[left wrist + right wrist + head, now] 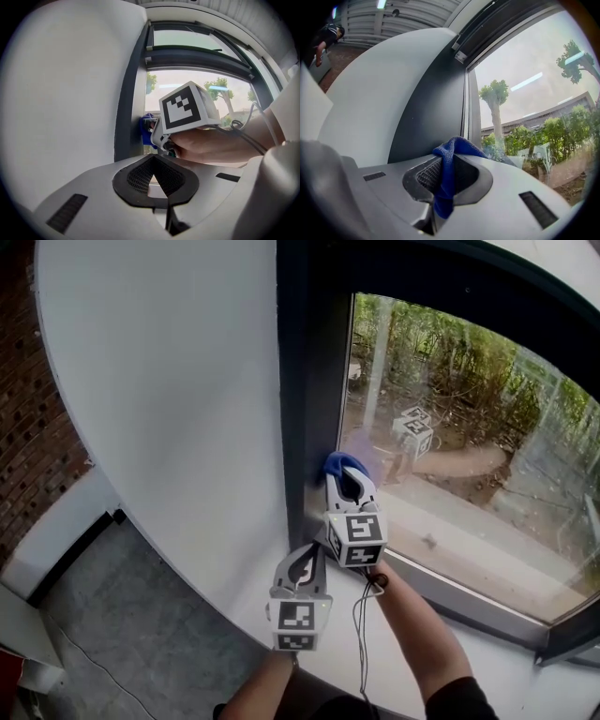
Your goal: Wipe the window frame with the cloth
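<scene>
A blue cloth (339, 463) is pinched in my right gripper (347, 476) and pressed against the dark upright window frame (314, 381), low down beside the glass. In the right gripper view the blue cloth (449, 174) runs between the shut jaws and bunches at their tip against the window frame (436, 117). My left gripper (302, 565) hangs lower and nearer to me, shut with nothing in it. The left gripper view shows its closed jaws (154, 180), with the right gripper's marker cube (186, 108) and the cloth (147, 131) beyond.
A white wall (169, 399) curves left of the frame. The window glass (469, 409) fills the right, with trees outside and a reflection of a marker cube. A white sill (469, 554) runs below the glass. Grey floor (141, 634) and a cable lie lower left.
</scene>
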### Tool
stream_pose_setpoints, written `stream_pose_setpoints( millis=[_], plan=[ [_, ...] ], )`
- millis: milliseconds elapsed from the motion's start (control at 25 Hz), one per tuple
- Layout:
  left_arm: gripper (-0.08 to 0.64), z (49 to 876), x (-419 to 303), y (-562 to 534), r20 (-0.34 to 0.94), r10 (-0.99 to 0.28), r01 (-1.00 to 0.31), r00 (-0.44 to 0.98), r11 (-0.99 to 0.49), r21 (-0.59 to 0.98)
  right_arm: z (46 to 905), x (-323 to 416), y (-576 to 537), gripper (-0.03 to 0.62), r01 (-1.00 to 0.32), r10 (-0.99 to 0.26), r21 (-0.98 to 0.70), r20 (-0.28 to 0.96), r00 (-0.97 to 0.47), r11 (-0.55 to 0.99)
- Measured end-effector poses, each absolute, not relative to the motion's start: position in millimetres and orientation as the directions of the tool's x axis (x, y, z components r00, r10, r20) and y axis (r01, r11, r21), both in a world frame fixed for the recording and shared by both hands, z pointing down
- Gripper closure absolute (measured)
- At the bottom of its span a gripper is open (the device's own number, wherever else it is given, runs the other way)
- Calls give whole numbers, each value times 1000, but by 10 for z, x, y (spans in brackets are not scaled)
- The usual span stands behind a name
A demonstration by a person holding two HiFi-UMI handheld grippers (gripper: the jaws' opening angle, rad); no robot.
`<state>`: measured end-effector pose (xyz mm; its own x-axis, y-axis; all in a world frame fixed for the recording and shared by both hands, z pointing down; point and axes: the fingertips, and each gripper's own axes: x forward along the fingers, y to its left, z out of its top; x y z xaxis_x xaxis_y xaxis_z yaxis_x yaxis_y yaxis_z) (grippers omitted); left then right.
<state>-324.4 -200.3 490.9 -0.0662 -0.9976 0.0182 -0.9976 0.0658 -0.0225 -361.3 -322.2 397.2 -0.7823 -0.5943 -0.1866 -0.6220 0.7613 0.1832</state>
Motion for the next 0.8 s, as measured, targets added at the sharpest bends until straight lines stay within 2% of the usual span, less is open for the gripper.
stream_pose_setpoints(
  millis=[800],
  plan=[
    [554,5117,-3188,-2027,74,-996,-997,-56,53,-49,4427,-3624,-3252,569,-600,-591,180,-106,-800,780]
  ],
)
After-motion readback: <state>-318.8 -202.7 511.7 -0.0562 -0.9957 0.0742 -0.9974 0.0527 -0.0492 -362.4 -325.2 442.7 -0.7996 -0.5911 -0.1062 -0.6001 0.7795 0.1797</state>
